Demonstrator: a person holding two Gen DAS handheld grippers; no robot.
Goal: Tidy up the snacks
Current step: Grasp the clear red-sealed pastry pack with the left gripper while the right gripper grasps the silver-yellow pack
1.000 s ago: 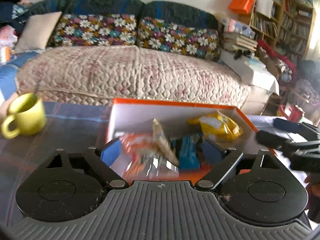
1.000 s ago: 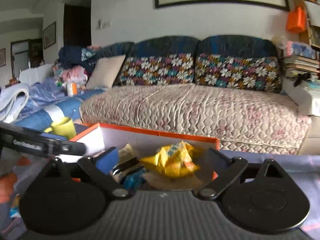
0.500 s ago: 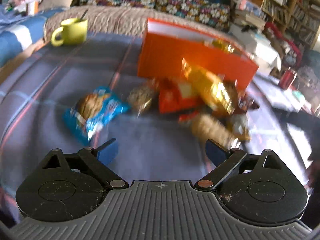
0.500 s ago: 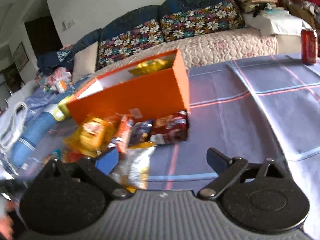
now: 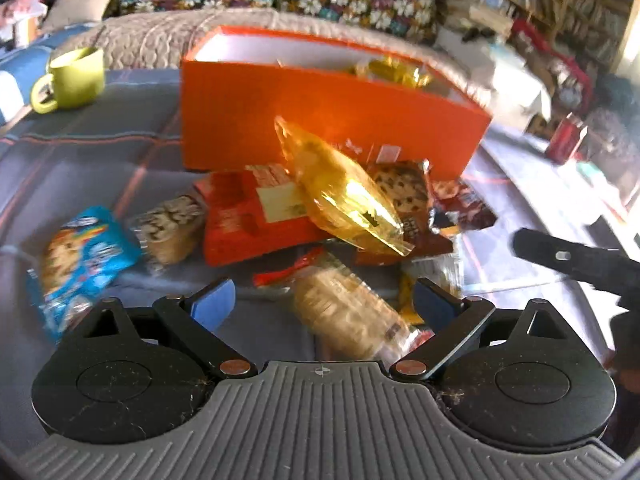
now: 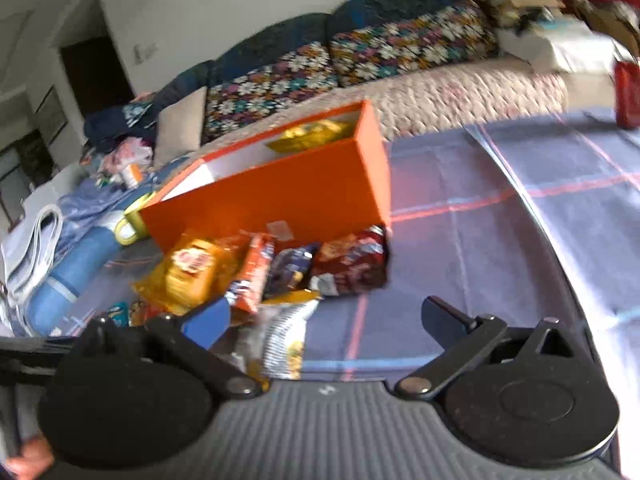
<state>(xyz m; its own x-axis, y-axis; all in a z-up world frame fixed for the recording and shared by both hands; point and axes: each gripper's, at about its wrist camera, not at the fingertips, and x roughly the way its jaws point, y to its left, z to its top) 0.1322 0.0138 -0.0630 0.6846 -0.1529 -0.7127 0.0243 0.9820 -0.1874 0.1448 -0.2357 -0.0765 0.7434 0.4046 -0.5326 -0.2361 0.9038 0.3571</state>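
At nine o'clock in the left wrist view a blue cookie packet [image 5: 86, 254] lies on the worktop [image 5: 100, 152], with a clear-wrapped biscuit pack [image 5: 172, 222] beside it. The left gripper [image 5: 320, 300] is held wide and empty over a wrapped stack of crackers [image 5: 344, 316], which is judged the next pick. The jaws should be lowered astride the wrapper's narrow width and closed gently, so that the crackers are not crushed. At twelve o'clock stands the orange box [image 5: 320, 120], where a yellow bag already lies. At three o'clock the right gripper [image 6: 320, 312] is also wide, holding nothing.
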